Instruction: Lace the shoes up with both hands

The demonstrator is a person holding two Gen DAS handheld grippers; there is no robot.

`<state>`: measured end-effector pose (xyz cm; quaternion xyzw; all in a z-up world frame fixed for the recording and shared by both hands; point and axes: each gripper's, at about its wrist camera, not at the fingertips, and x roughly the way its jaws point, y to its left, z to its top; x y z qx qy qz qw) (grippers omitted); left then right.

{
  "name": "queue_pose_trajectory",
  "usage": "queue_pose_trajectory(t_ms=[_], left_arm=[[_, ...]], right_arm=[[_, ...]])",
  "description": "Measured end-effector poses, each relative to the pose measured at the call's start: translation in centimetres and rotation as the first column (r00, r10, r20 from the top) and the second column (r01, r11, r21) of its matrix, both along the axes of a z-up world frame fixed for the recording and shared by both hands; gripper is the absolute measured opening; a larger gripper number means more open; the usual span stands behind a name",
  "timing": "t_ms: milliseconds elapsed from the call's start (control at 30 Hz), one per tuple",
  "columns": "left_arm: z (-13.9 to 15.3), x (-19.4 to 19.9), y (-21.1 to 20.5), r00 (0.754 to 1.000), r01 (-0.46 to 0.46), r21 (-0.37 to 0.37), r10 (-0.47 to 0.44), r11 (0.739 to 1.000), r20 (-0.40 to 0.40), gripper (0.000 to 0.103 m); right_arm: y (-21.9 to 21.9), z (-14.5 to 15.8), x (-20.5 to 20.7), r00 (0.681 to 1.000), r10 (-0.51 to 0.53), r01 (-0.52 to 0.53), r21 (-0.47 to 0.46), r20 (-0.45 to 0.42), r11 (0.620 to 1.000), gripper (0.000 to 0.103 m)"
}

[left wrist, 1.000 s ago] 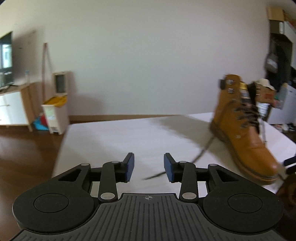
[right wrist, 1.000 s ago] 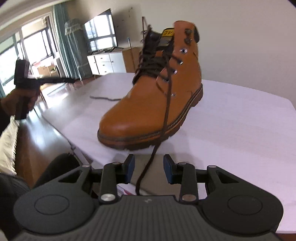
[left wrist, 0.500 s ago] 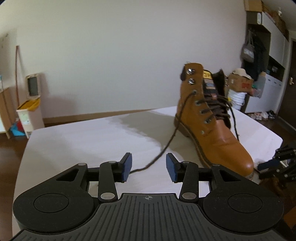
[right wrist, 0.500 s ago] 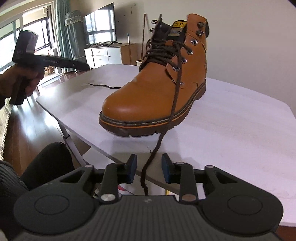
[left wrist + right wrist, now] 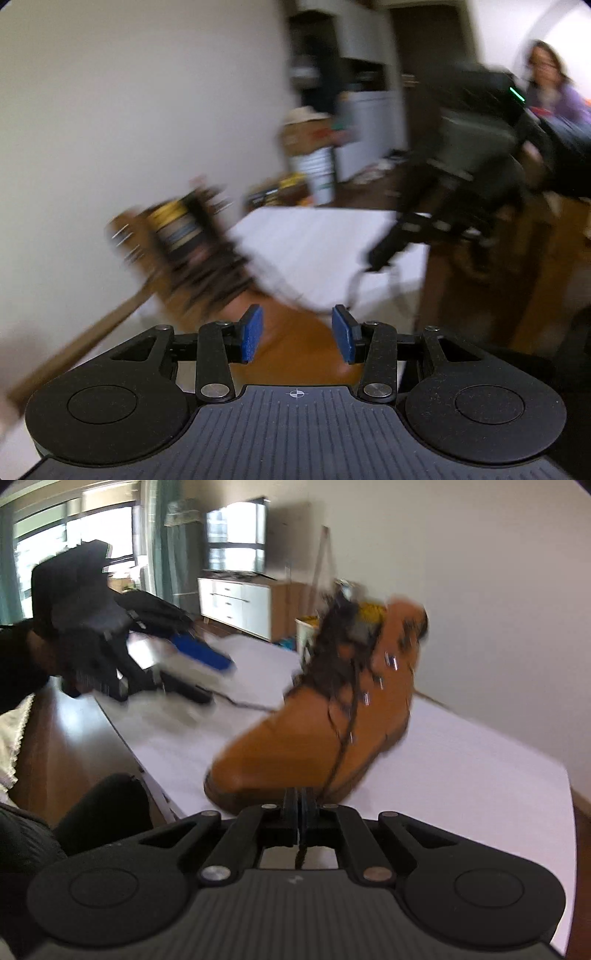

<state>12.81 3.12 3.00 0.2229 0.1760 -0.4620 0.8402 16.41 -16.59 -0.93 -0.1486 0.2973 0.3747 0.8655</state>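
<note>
Two lace ends trail from the tan boot (image 5: 314,738), which stands on the white table (image 5: 480,775). Right gripper (image 5: 298,805), just before the toe, pinches one limp, thin lace (image 5: 341,753); grip near its stiff tip. Left gripper (image 5: 297,338) hovers half-open, empty, beside the boot.

Opposed wrist views, shared boot (image 5: 325,716)
</note>
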Motion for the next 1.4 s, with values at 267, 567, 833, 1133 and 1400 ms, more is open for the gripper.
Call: queue_pose_trajectory(t_ms=[267, 567, 833, 1133, 1400], left_arm=[[-1.2, 0.9, -4.3, 0.989, 0.125, 0.043, -0.128, 0.991, 0.075, 0.035], [-2.1, 2.0, -3.0, 0.998, 0.045, 0.002, -0.045, 0.999, 0.038, 0.003], [-2.1, 4.6, 1.9, 0.960, -0.259, -0.124, 0.241, 0.958, -0.141, 0.003], [-2.5, 6.3, 4.1, 0.931, -0.321, -0.187, 0.274, 0.928, -0.239, 0.003], [-3.3, 6.6, 5.4, 0.915, -0.351, -0.203, 0.290, 0.914, -0.280, 0.004]], right_arm=[[1.7, 3.3, 0.4, 0.989, 0.143, -0.141, -0.060, 0.036, 0.988, 0.003], [2.0, 2.9, 0.2, 0.988, 0.150, -0.146, -0.073, 0.046, 0.987, 0.004], [0.5, 0.5, 1.8, 0.999, 0.008, -0.009, 0.053, 0.032, 0.999, 0.013], [2.5, -3.9, 2.9, 1.000, 0.007, -0.009, 0.098, 0.020, 0.995, 0.014], [3.1, -4.8, 4.3, 0.996, 0.068, -0.074, 0.086, 0.065, 0.994, 0.016]])
